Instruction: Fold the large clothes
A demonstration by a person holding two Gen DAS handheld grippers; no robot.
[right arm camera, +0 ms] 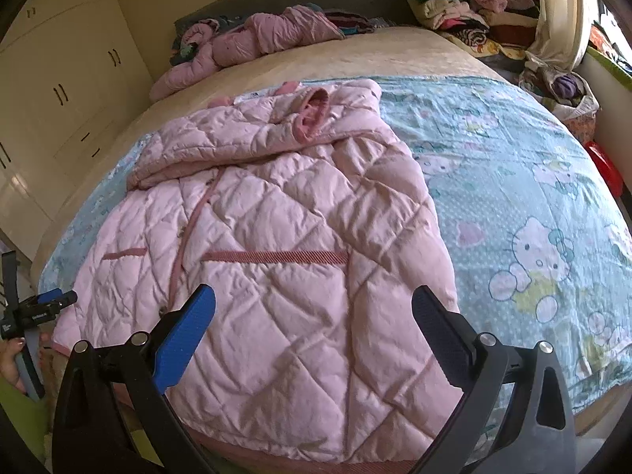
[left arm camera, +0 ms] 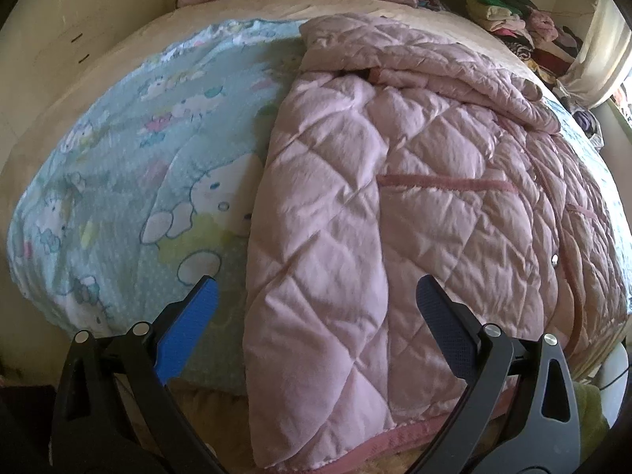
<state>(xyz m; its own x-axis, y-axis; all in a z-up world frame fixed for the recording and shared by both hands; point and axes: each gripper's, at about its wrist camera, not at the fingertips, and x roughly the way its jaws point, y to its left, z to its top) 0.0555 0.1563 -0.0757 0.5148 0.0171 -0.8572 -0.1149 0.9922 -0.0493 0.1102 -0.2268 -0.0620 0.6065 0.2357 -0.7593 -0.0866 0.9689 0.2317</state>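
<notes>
Quilted coat [right arm camera: 276,245] on bed [right arm camera: 395,55]

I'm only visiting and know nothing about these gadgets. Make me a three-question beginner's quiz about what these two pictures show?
1. True or false: the left gripper is clamped on the pink quilted jacket.
2. Multiple choice: the jacket lies on A) a bare floor, B) a cartoon-cat blanket, C) a chair.
3. Fill in: in the right wrist view, the pile of clothes sits at the far ____ corner of the bed.

Key:
1. False; its jaws stand apart with nothing between them, as do those of the right gripper.
2. B.
3. Right.
</notes>
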